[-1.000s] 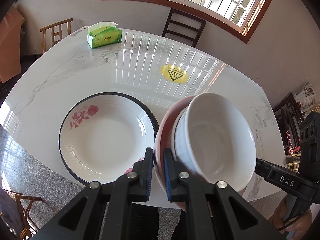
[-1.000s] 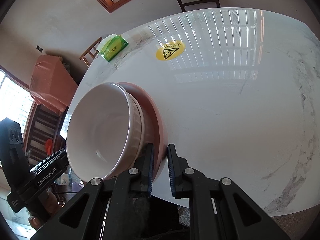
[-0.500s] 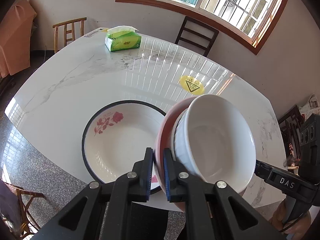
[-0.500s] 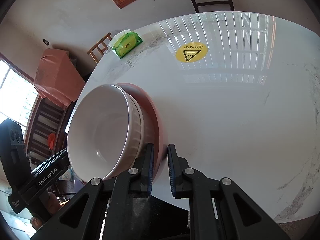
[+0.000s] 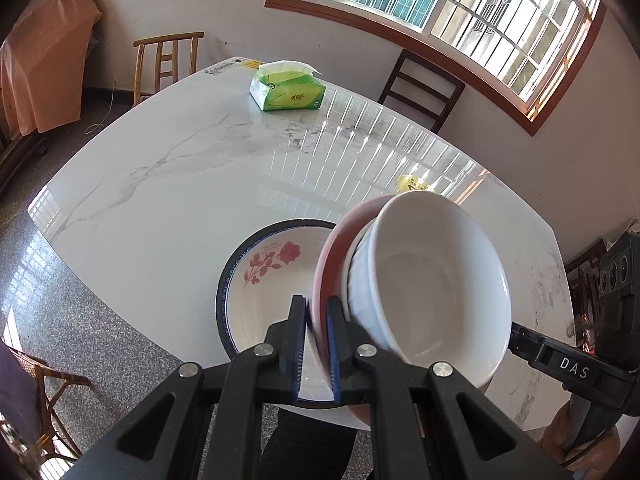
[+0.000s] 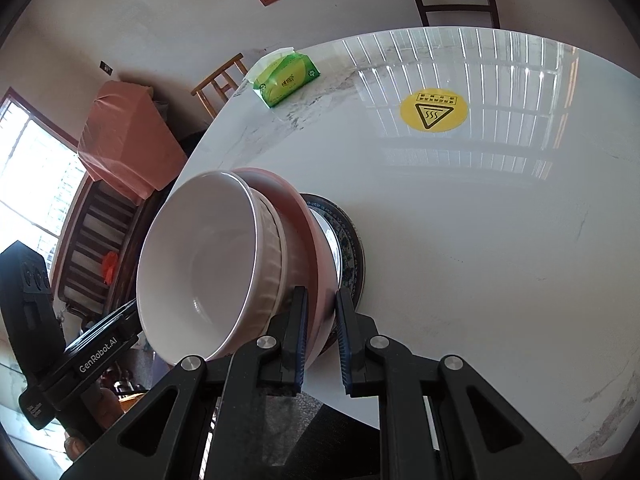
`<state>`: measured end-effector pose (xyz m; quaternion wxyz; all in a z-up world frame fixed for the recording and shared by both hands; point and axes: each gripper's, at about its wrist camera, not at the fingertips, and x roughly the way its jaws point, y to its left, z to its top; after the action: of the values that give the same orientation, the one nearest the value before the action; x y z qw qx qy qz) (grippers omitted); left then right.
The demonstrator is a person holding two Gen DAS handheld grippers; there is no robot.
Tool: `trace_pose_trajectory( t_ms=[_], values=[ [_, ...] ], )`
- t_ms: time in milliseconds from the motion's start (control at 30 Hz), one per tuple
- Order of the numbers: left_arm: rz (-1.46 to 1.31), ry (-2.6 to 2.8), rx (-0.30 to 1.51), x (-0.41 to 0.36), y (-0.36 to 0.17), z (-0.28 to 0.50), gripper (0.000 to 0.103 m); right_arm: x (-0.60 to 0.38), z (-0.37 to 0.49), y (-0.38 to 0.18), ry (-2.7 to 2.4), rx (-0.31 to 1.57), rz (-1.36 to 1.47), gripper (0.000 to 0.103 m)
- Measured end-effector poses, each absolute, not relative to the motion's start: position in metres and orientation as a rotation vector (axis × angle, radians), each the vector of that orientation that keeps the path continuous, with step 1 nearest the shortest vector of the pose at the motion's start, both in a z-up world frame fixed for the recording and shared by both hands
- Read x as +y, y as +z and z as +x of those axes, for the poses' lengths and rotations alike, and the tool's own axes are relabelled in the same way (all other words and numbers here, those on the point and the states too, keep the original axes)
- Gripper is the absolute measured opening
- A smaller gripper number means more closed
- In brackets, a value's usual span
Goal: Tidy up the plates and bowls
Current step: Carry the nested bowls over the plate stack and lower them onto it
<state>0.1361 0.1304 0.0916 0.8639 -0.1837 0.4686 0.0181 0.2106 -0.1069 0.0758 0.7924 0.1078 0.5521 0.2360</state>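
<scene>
Both grippers hold one pink plate [image 5: 332, 256] by opposite rim edges, with a white ribbed bowl [image 5: 432, 288] sitting in it. My left gripper [image 5: 317, 344] is shut on the pink rim. My right gripper [image 6: 322, 336] is shut on the pink plate [image 6: 304, 236], which carries the white bowl [image 6: 208, 264]. The pair hangs above a rose-patterned plate with a dark blue rim [image 5: 264, 276] that rests on the white marble table [image 5: 168, 184] near its front edge; its rim [image 6: 352, 240] shows under the pink plate.
A green tissue pack [image 5: 286, 92] lies at the table's far side and shows in the right wrist view [image 6: 286, 80]. A yellow warning sticker [image 6: 434, 110] marks the table middle. Wooden chairs [image 5: 168, 60] stand around the table.
The pink plate with the white bowl has moved left over the rose plate, which now lies partly beneath it. Both grippers kept their hold.
</scene>
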Motion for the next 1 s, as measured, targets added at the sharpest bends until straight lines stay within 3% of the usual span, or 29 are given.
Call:
trace_pose_trajectory(
  t_ms=[1000],
  values=[
    [-0.433,0.080,1.016,0.166,0.071,0.144,0.008,-0.069,0.220,0.065,0.525,1.236,0.200,0.015]
  ],
)
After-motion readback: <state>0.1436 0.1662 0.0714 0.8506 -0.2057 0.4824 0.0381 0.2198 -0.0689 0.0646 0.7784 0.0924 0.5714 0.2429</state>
